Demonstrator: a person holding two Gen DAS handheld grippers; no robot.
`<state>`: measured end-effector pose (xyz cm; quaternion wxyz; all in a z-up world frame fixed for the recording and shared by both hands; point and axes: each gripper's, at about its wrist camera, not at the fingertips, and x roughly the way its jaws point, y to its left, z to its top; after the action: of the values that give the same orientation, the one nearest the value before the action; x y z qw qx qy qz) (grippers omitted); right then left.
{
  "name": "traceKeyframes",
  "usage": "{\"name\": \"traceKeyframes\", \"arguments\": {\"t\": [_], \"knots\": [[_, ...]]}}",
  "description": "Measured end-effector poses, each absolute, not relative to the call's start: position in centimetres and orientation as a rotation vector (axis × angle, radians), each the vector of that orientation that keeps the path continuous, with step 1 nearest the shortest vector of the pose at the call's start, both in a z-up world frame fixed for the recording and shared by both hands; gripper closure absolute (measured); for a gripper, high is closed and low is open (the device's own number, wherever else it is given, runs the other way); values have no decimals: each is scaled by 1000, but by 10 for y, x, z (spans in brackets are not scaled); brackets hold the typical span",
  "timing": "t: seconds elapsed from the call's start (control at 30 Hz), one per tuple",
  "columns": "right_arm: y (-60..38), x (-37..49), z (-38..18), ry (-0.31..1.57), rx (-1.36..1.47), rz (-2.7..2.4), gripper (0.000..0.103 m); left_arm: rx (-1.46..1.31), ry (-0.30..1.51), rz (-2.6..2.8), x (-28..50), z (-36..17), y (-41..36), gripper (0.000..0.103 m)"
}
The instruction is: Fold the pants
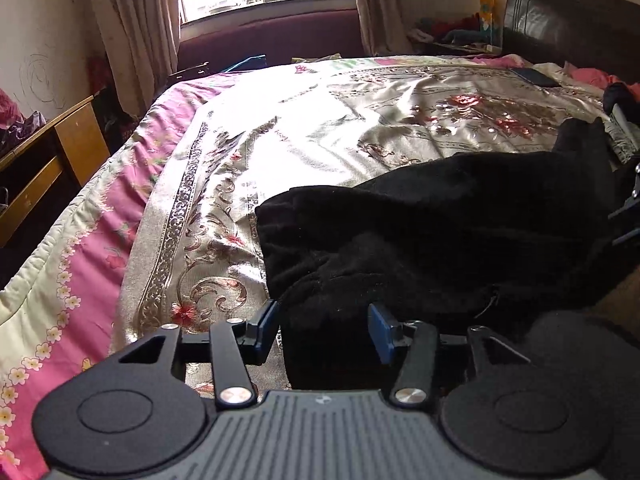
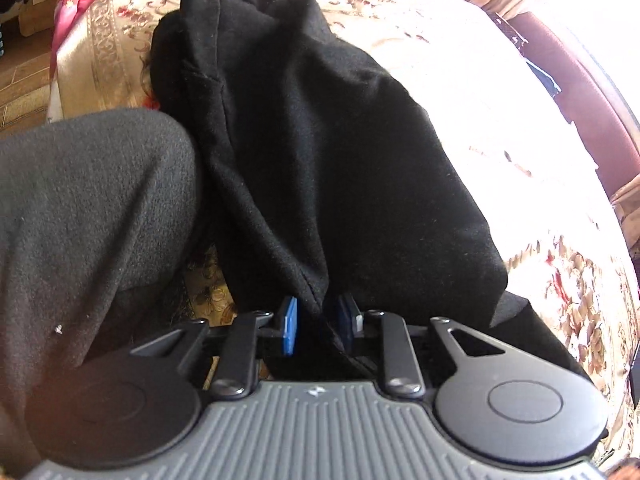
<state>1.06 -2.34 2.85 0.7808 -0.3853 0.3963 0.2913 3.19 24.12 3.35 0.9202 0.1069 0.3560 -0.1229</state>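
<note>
Black pants (image 1: 440, 232) lie bunched on the flowered bed cover (image 1: 320, 120), stretching from my left gripper toward the far right. My left gripper (image 1: 324, 332) stands open at their near end. A thick fold of the black cloth lies between its blue pads without being pinched. In the right wrist view the pants (image 2: 320, 140) run away toward the upper left. My right gripper (image 2: 318, 326) is open only a little, and a narrow ridge of the cloth sits loosely between its pads.
A person's grey-clad leg (image 2: 88, 200) rests against the bed at the left of the pants. A wooden desk (image 1: 48, 152) stands left of the bed, and a dark headboard (image 1: 568, 20) at the far right. A dark flat object (image 1: 536, 76) and some clothes lie near the headboard.
</note>
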Motion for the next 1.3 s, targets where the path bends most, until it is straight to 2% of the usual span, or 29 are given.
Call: {"name": "traceKeyframes", "arguments": {"t": [0.2,0.27,0.3,0.33,0.53,0.6,0.63,0.67,0.7,0.73,0.9,1.0,1.13,1.3], "knots": [[16,1,69,740,-751,740,76,129,793,-287,53,18,257,35],[37,6,69,697,-733,825,68,77,797,-301,53,19,266,35],[48,7,63,686,-735,850,57,44,801,-305,54,19,272,34],[60,9,56,675,-740,871,55,16,803,-304,55,19,277,33],[126,23,8,647,-746,897,57,-134,831,-332,68,7,288,32],[138,26,-3,625,-767,862,57,-120,824,-328,69,6,285,33],[141,29,-8,633,-752,843,65,-118,821,-329,69,6,285,36],[143,32,-9,654,-731,835,78,-112,823,-332,69,7,286,41],[143,37,-8,690,-699,826,97,-100,820,-339,68,10,286,46],[141,39,-5,707,-670,826,97,-90,815,-342,66,12,286,51],[126,13,26,636,-637,856,99,-76,735,-348,41,33,290,63],[128,-8,22,571,-698,874,99,-29,734,-319,25,28,290,63],[147,-1,-14,709,-744,899,97,14,847,-284,20,-2,289,62],[146,-12,-13,632,-817,914,93,-20,795,-271,15,22,298,60]]}}
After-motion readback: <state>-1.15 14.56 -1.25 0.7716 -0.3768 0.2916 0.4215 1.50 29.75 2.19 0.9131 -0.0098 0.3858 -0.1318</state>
